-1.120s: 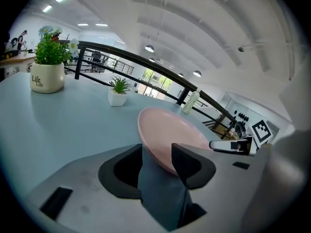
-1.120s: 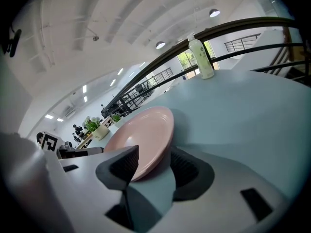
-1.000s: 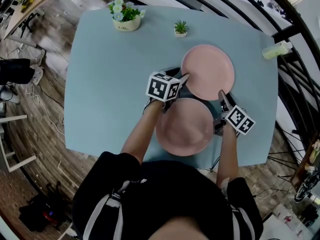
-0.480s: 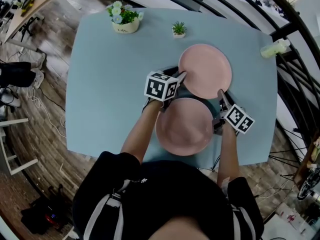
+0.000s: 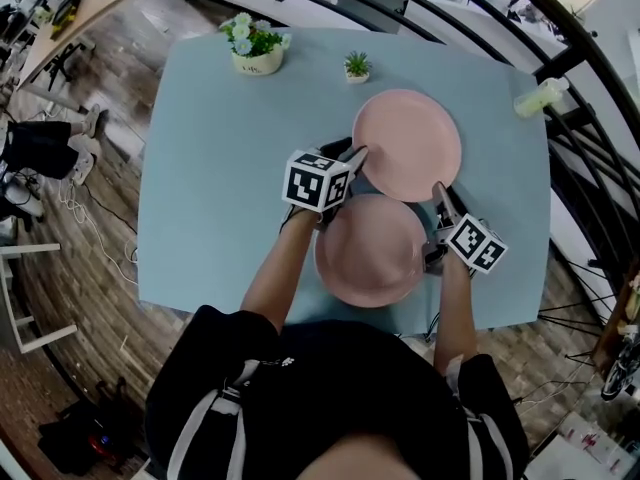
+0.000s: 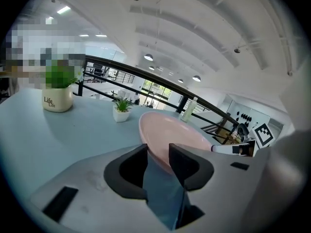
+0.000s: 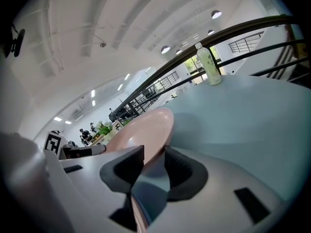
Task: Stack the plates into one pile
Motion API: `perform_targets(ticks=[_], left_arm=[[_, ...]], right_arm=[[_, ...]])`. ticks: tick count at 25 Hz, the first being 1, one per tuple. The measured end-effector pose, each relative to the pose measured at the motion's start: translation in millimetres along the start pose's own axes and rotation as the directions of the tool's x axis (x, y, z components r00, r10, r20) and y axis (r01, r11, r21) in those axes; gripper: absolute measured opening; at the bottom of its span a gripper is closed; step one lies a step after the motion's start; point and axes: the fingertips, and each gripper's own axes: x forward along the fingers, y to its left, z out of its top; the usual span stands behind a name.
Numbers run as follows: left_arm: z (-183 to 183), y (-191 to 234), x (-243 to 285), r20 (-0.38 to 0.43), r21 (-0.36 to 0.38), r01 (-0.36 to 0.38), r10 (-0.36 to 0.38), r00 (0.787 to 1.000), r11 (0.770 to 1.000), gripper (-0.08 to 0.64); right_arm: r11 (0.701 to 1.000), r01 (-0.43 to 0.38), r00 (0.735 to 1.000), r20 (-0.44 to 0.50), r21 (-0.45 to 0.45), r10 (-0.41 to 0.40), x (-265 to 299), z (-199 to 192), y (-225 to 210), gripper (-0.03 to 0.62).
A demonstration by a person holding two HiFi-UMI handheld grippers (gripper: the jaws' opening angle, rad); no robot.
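Two pink plates lie on the light blue table (image 5: 220,148). The far plate (image 5: 407,145) is the one both grippers hold. My left gripper (image 5: 357,155) is shut on its left rim, and my right gripper (image 5: 438,190) is shut on its near right rim. In the left gripper view that far plate (image 6: 175,132) runs in between the jaws of my left gripper (image 6: 158,154). The right gripper view shows the far plate (image 7: 141,130) tilted, casting a shadow, its rim deep in my right gripper (image 7: 154,157). The near plate (image 5: 371,250) sits between my forearms, untouched.
A flower pot (image 5: 255,46) and a small potted plant (image 5: 357,65) stand at the table's far edge. A pale bottle (image 5: 538,98) is at the far right corner. Black railings run beyond the table's far and right sides.
Both grippers keep their hold on the far plate's rim. The whole scene has shifted a little in the view; I see no clear movement of the plates.
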Motion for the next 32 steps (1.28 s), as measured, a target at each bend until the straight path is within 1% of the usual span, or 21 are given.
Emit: perform_targets(ticks=[4, 8, 13, 20, 27, 32], left_arm=[[-5.6, -6.8, -14.6, 0.01, 0.002, -0.008, 0.008, 1.0, 1.0, 0.135], [-18.3, -12.7, -30.9, 0.015, 0.01, -0.028, 0.028, 1.0, 1.0, 0.13], [-37.3, -20.6, -49.0, 0.023, -0.021, -0.045, 0.046, 0.999, 0.999, 0.129], [-56.3, -30.9, -73.8, 0.038, -0.023, -0.05, 0.051, 0.998, 0.998, 0.124], [-85.1, -44.6, -93.8, 0.023, -0.042, -0.052, 0.053, 0.998, 0.998, 0.124], [-96.6, -49.6, -106.6, 0.016, -0.031, -0.065, 0.065, 0.998, 0.997, 0.124]], right_arm=[[1.0, -0.011, 1.0, 0.014, -0.004, 0.011, -12.4, -4.3, 7.0, 0.132], [1.0, -0.029, 0.999, 0.014, -0.004, 0.029, -25.0, -17.1, 13.2, 0.132], [0.999, -0.036, 0.999, 0.005, -0.011, 0.036, -41.2, -35.7, 15.8, 0.132], [0.999, -0.052, 0.999, -0.006, -0.006, 0.052, -60.4, -61.4, 19.6, 0.133], [0.998, -0.068, 0.998, -0.018, -0.014, 0.068, -83.4, -80.5, 22.4, 0.133], [0.996, -0.083, 0.996, -0.027, -0.023, 0.083, -94.0, -90.7, 28.1, 0.133]])
